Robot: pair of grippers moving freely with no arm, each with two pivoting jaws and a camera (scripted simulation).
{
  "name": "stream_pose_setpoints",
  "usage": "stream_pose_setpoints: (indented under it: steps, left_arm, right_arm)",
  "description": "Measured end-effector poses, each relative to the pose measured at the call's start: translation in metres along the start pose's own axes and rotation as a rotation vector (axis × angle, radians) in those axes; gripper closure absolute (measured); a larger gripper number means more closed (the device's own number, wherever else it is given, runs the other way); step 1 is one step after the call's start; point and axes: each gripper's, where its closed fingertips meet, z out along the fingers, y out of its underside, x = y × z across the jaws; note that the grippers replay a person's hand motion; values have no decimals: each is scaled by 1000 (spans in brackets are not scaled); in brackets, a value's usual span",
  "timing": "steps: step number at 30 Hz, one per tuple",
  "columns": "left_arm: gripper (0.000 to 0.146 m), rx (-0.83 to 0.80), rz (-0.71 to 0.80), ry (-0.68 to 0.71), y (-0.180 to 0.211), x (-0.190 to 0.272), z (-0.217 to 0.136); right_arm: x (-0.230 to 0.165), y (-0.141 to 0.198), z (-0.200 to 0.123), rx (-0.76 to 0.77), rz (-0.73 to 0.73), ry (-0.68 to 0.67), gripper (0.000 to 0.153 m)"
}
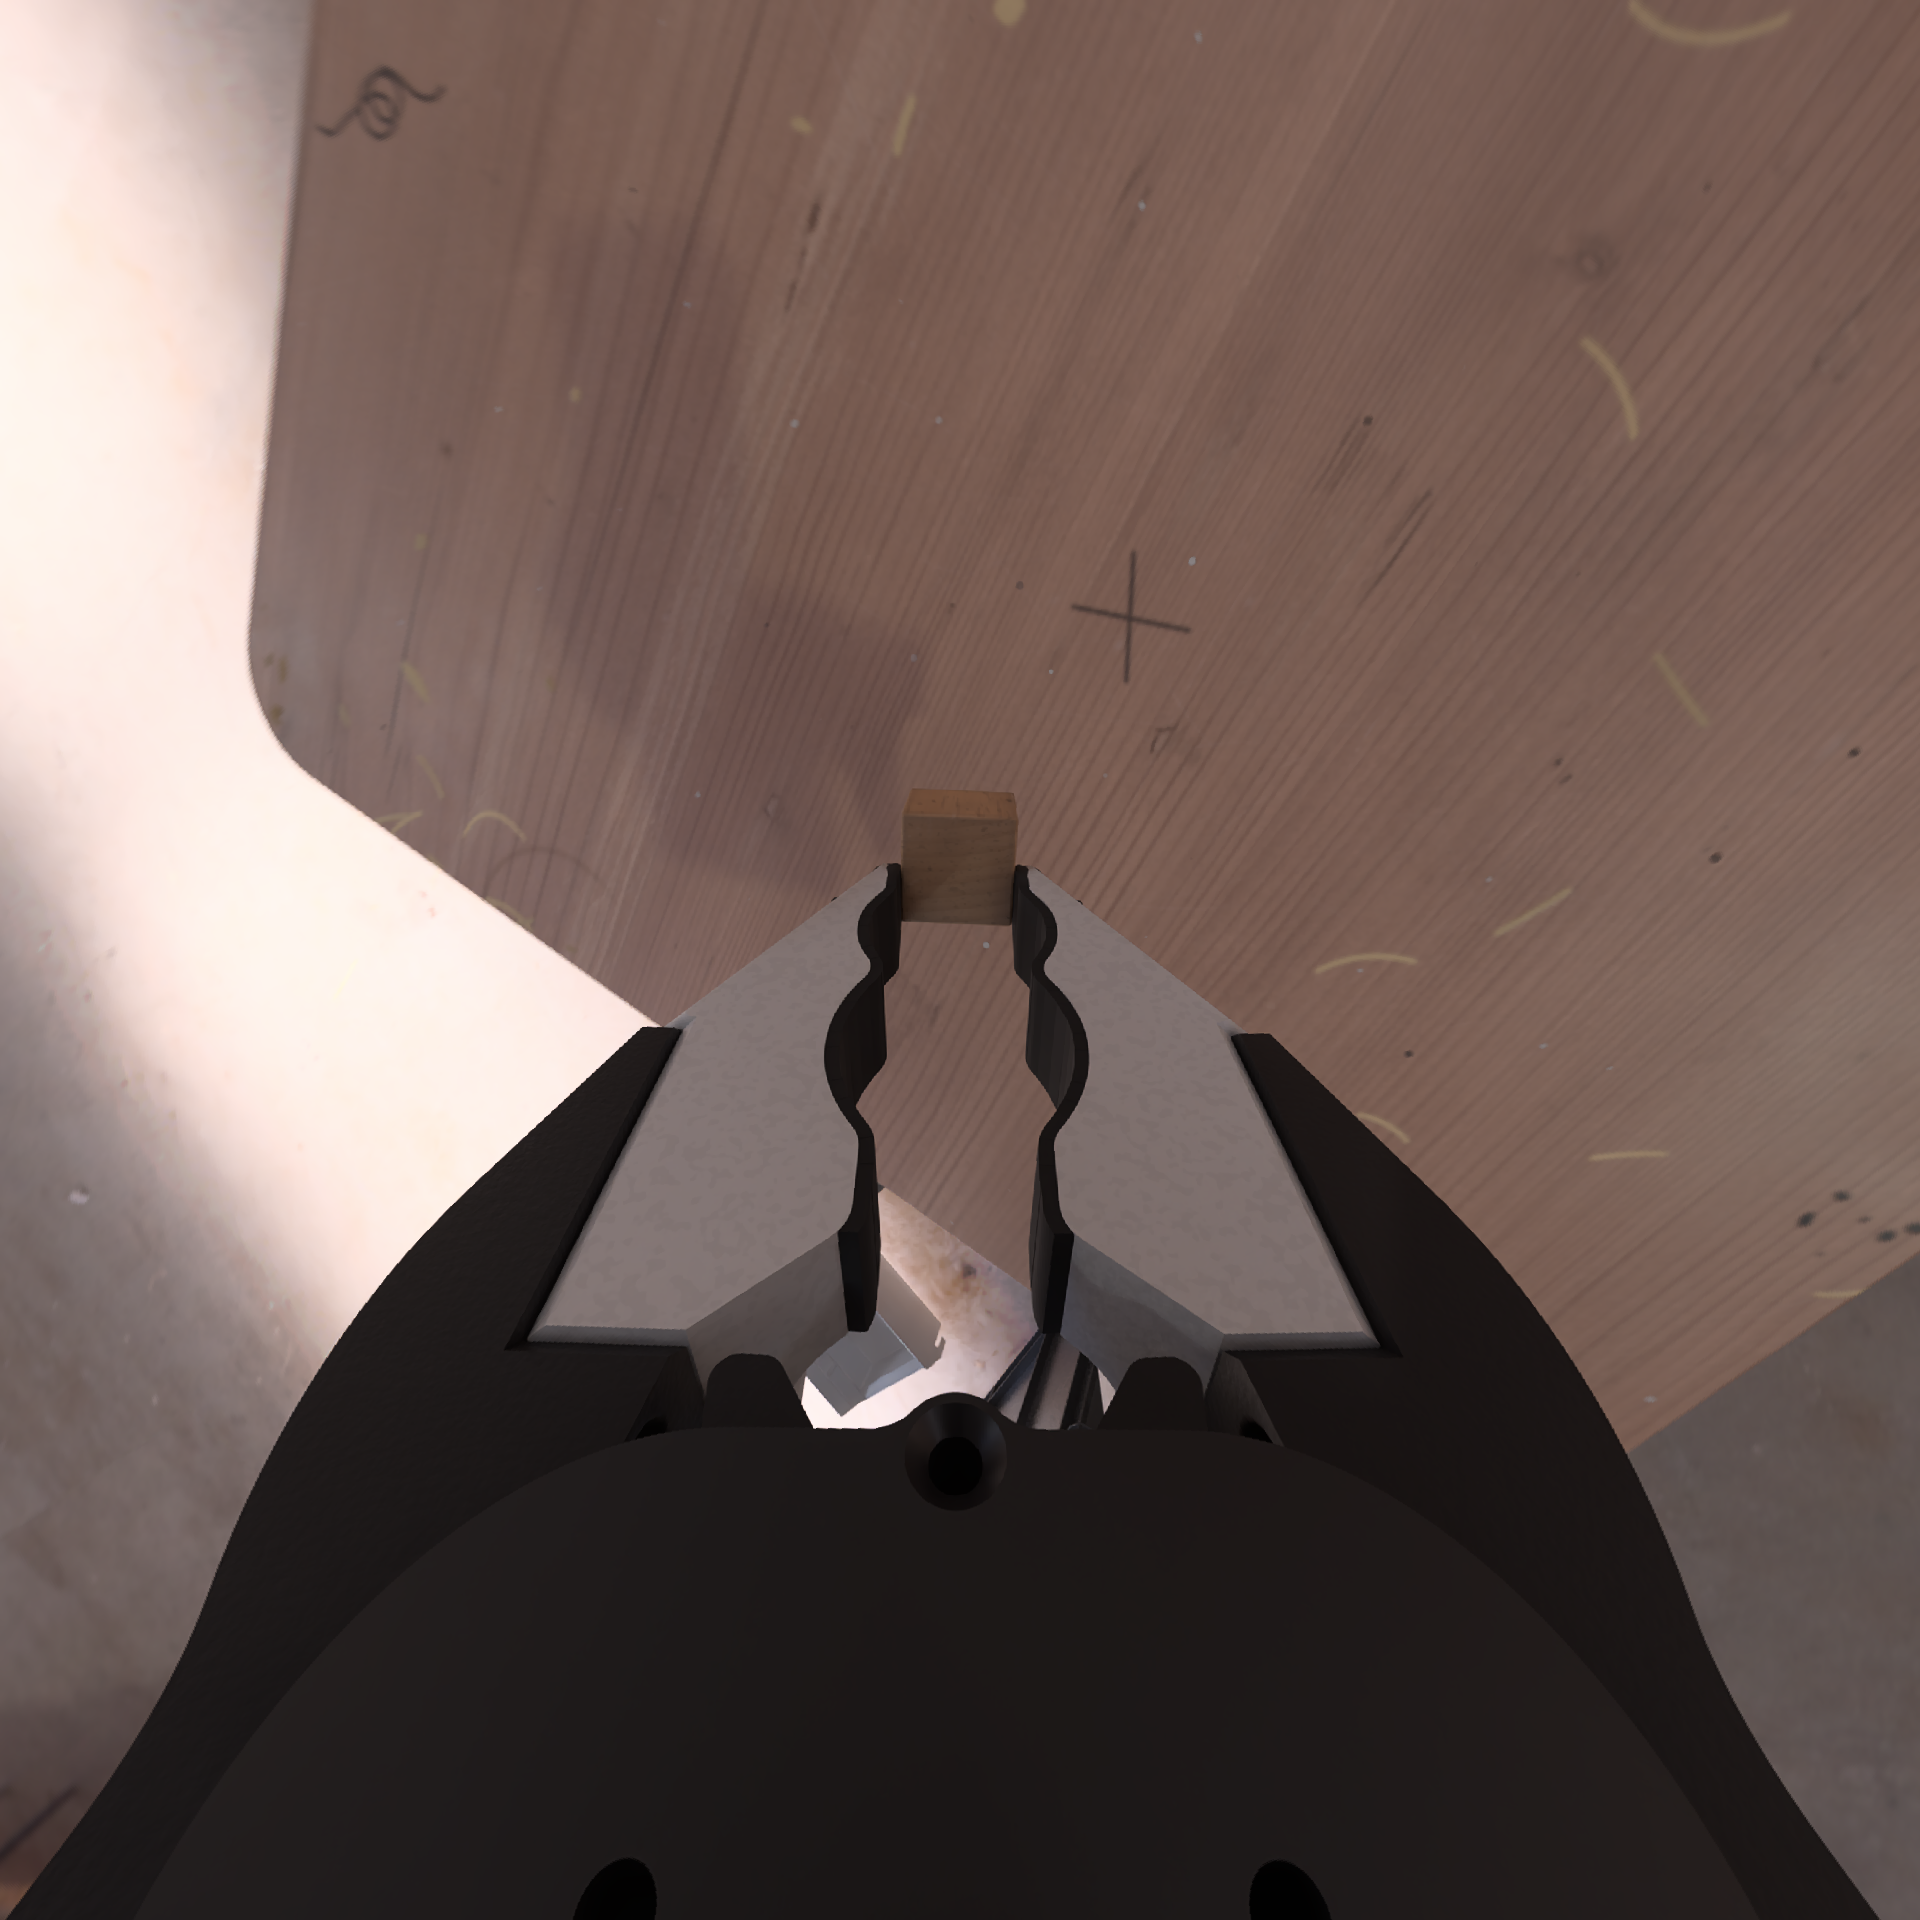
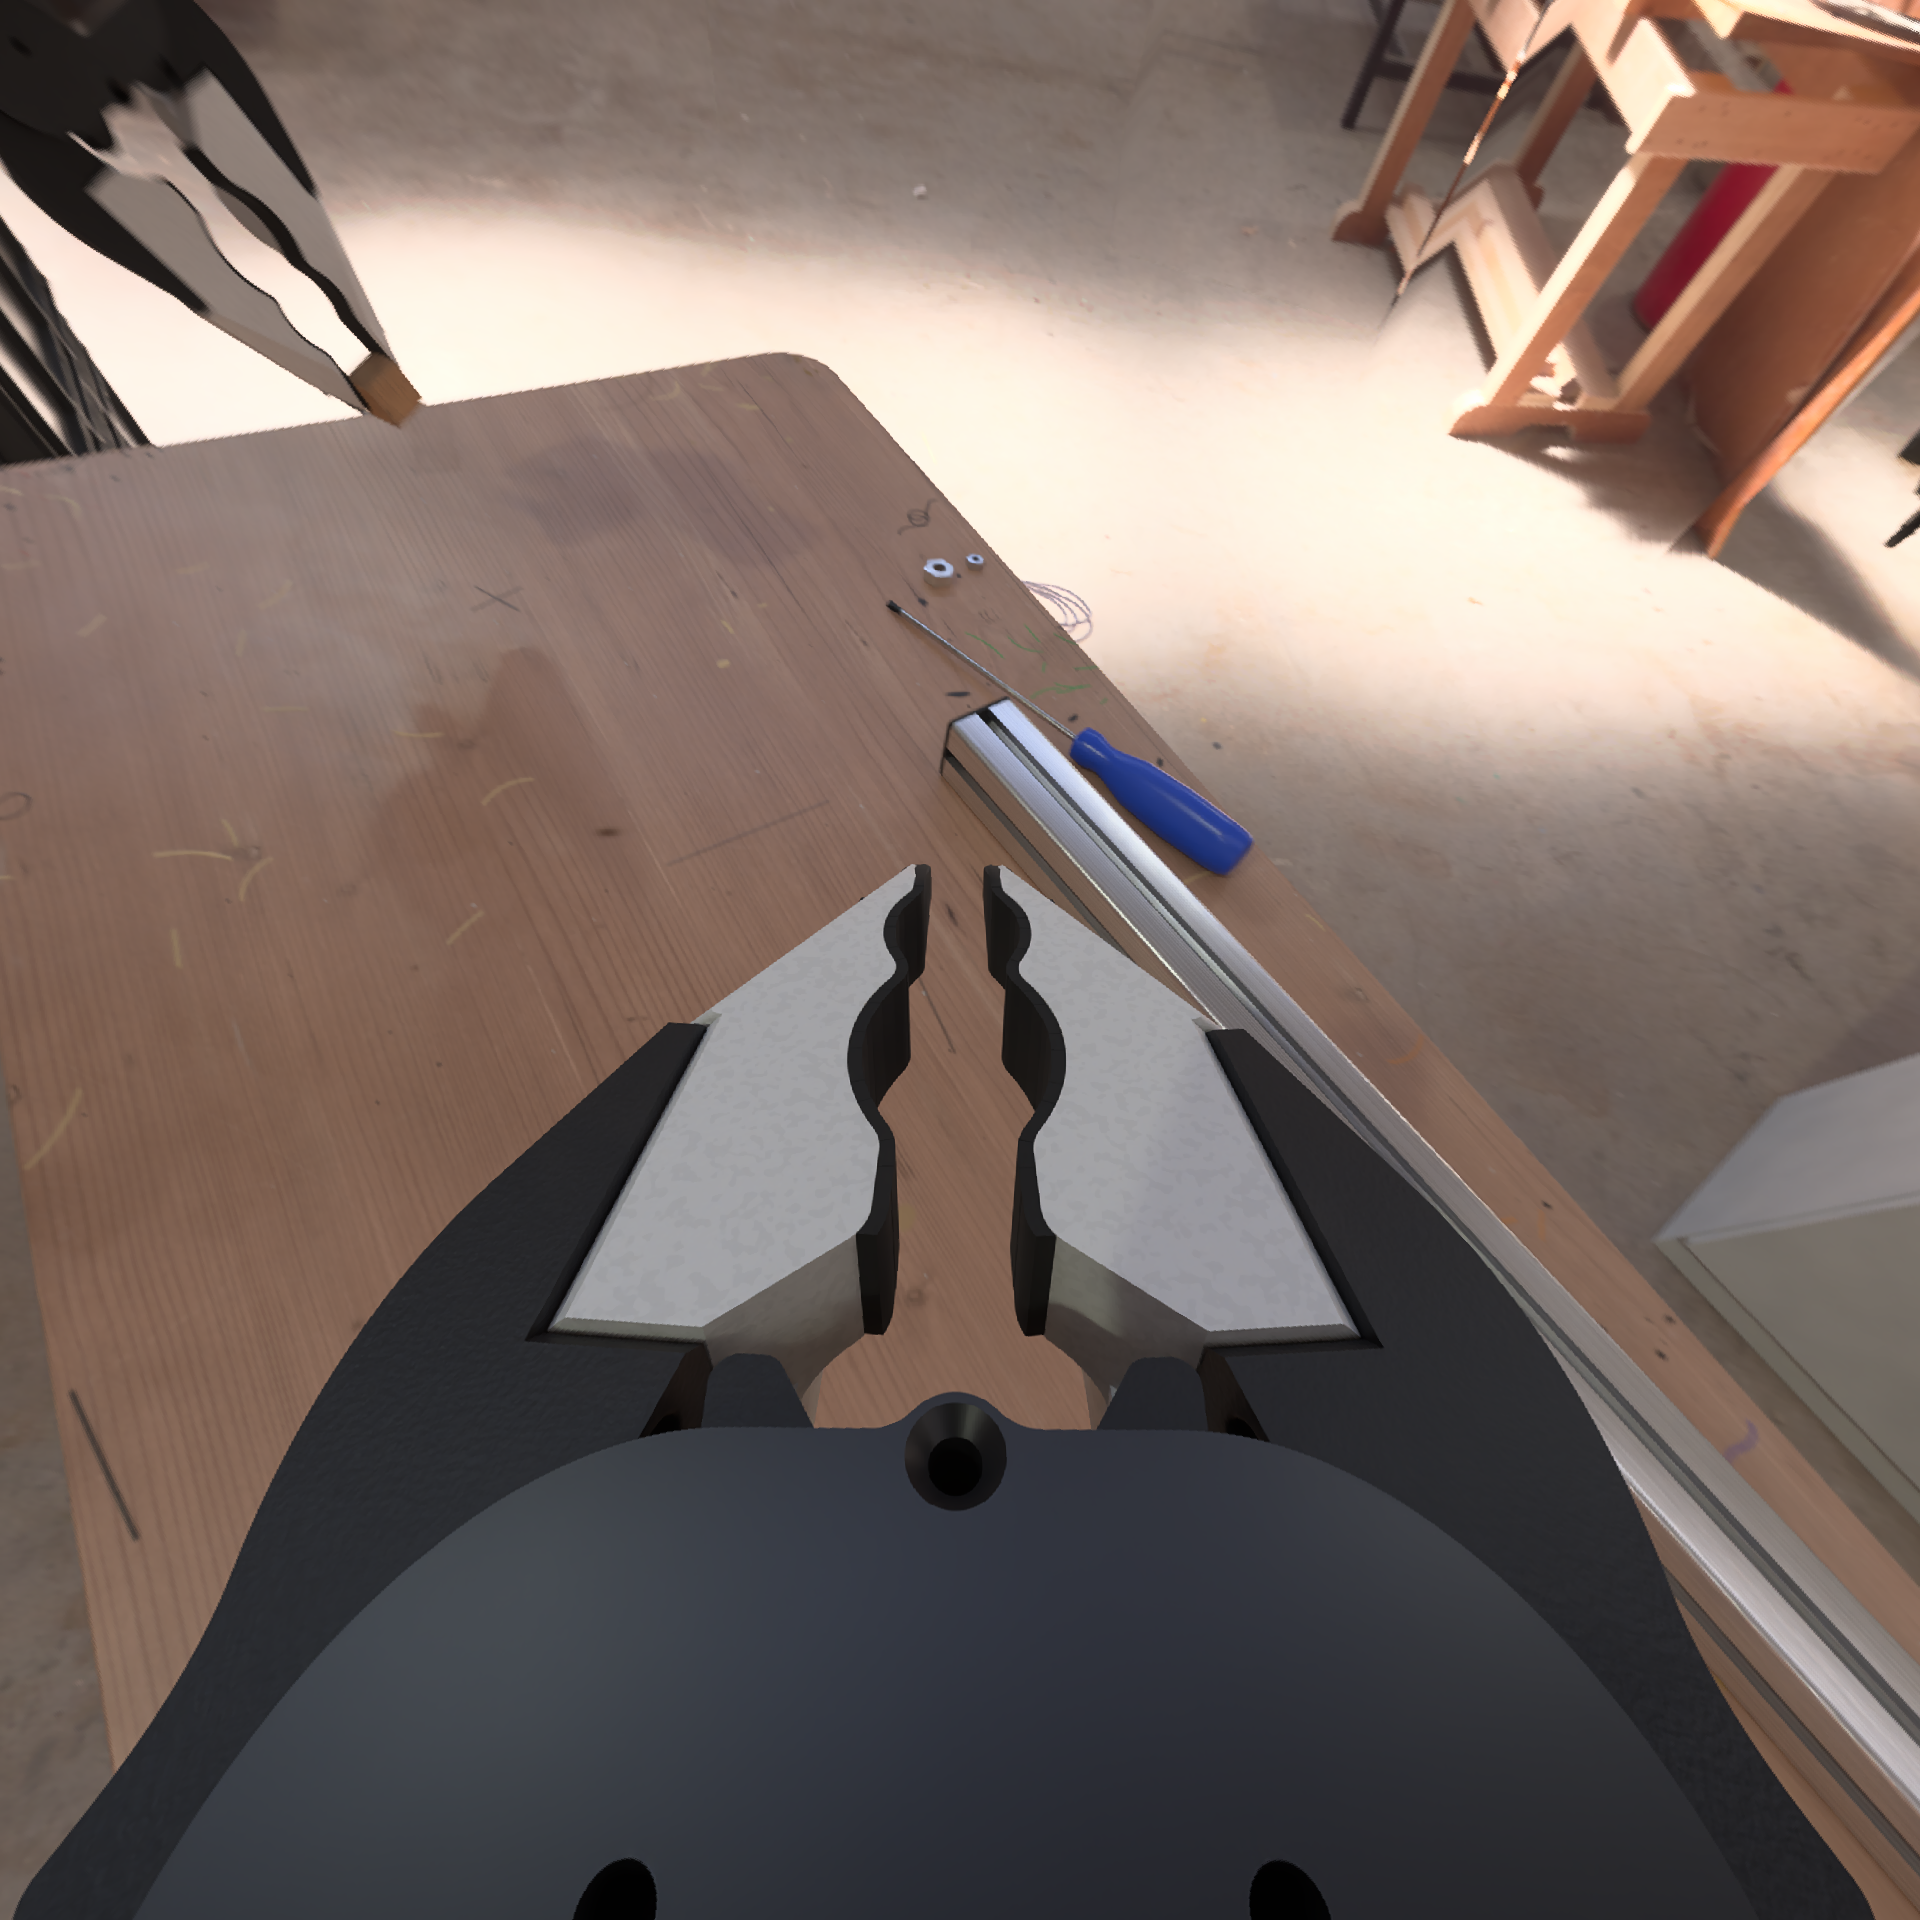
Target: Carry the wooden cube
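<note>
Left wrist view, left gripper [image 1: 958, 883] jaws clamping wooden cube [image 1: 958, 854] above table [image 1: 1351, 416], right gripper [image 2: 956, 883] jaws parted, empty.

Sunlit concrete floor [image 2: 1039, 312]; wooden workbench [image 2: 1662, 156] — far right.

The left claw [image 2: 358, 374] shows blurred in the right wrist view, its body cut off by the top left corner. The wooden cube [image 1: 958, 871] has its lower side faces covered by the claw's fingertips [image 1: 891, 896]. The tabletop [image 1: 1247, 416] runs past the top and right edges. The aluminium rail [image 2: 1299, 1091] leaves the picture at the lower right, and the two small nuts [image 2: 938, 567] are too tiny to make out
</note>
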Motion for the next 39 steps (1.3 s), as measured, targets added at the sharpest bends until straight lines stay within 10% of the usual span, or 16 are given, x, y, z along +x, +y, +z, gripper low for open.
stream_pose_setpoints:
  steps: [15, 39]
  left_arm:
    - [125, -92, 253, 227, 19, -2, 59]
    - [125, -33, 259, 329, 13, -3, 75]
  right_arm:
    - [32, 23, 21, 35, 136, -44, 146]
    - [44, 40, 24, -29, 155, -31, 148]
